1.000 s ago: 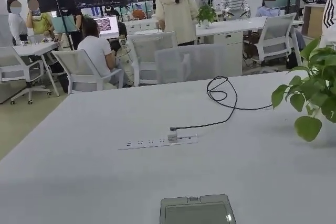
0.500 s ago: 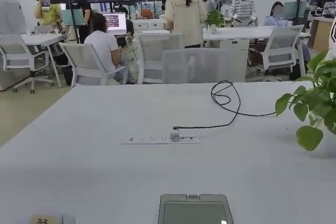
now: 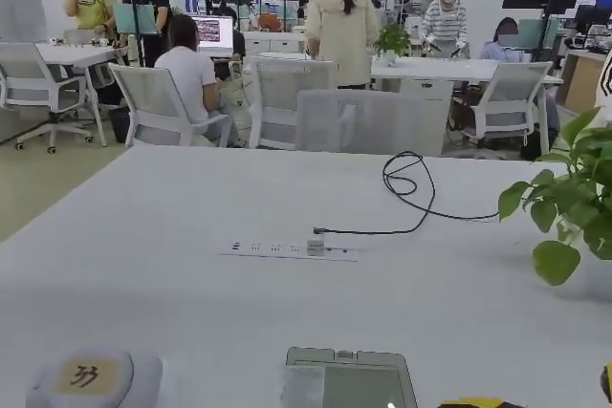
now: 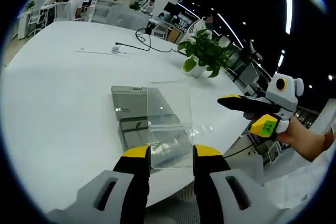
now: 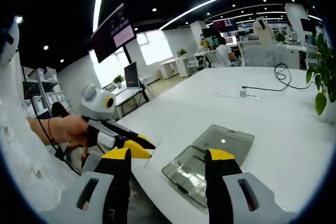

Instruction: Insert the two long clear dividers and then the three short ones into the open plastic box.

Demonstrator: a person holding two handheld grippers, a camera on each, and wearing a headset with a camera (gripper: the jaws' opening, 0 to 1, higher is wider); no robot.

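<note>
Plainly, the clear divider [image 4: 169, 124] is a thin, stiff, glossy sheet. It looks light, slippery and liable to crack under a hard squeeze, so its edges near one end seem the best hold. It stands between the left gripper's [image 4: 172, 151] parted jaws, but it is unclear whether they pinch it. The open plastic box [image 4: 126, 103] lies just beyond on the white table [image 4: 58, 93]. The right gripper [image 5: 170, 155] is spread and empty.

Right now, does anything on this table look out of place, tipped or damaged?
Nothing stands out. The grey clear plastic box lies flat with its lid open on the white table, and the clear rectangular divider stands upright between the left tongs, apparently gripped by its edges.
</note>
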